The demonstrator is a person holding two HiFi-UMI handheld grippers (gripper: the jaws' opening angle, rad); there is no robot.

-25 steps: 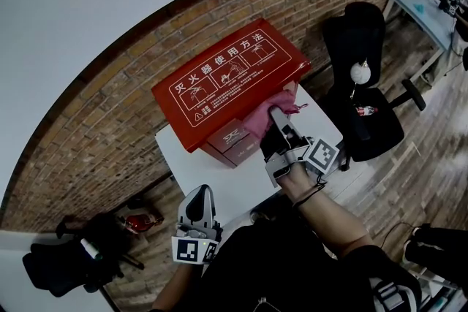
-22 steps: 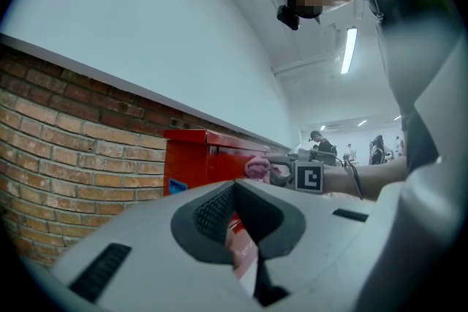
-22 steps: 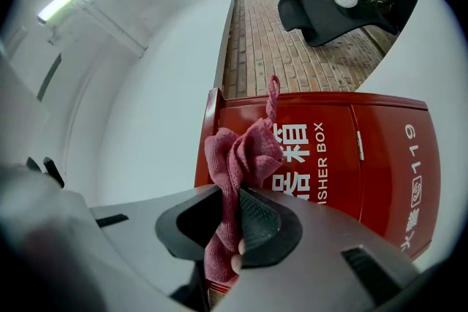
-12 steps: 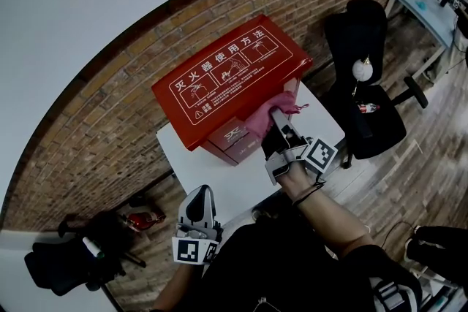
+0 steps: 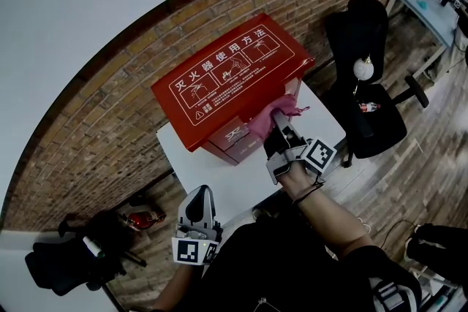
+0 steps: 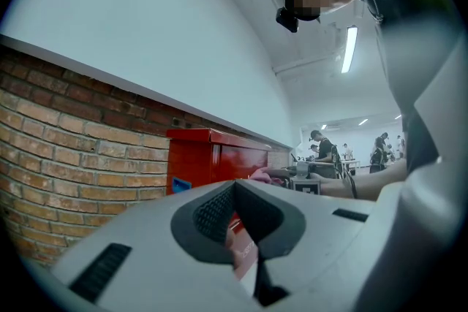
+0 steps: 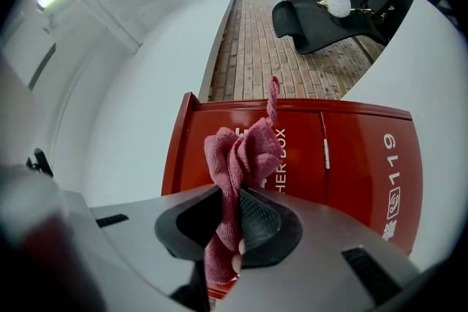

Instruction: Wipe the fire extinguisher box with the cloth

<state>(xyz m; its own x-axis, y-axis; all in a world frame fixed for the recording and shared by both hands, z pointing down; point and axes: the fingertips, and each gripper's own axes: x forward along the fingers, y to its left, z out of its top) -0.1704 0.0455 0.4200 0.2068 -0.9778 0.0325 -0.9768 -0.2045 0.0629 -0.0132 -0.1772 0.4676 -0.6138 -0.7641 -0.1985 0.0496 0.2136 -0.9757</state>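
**Fire extinguisher box (image 5: 234, 80): cloth at the front face, wiping in hand**

My right gripper (image 7: 234, 230) has its jaws pinched on the cloth (image 7: 238, 157), a dark pink rag. It is bunched above the pads, with one corner sticking up and a tail hanging below. In the right gripper view the rag sits against the red front of the fire extinguisher box, over the white lettering and beside the door seam. I cannot tell from there whether it is pressing on the metal or just short of it. In the head view the gripper reaches across the white table (image 5: 212, 172) on which the box stands. The cloth meets the box's front near the right-hand corner, under the overhanging lid.

My left gripper (image 6: 234, 230) is low, near my body and well apart from the box. Its jaws are pressed together on nothing.

I judge the wipe to be under way on the front panel, with the lid and the side panels left to do. The next move calls for firm contact and a steady sweep across the door, with the grip kept tight so the rag does not slip out. The bunched cloth covers little at a time, so I expect to need several passes.
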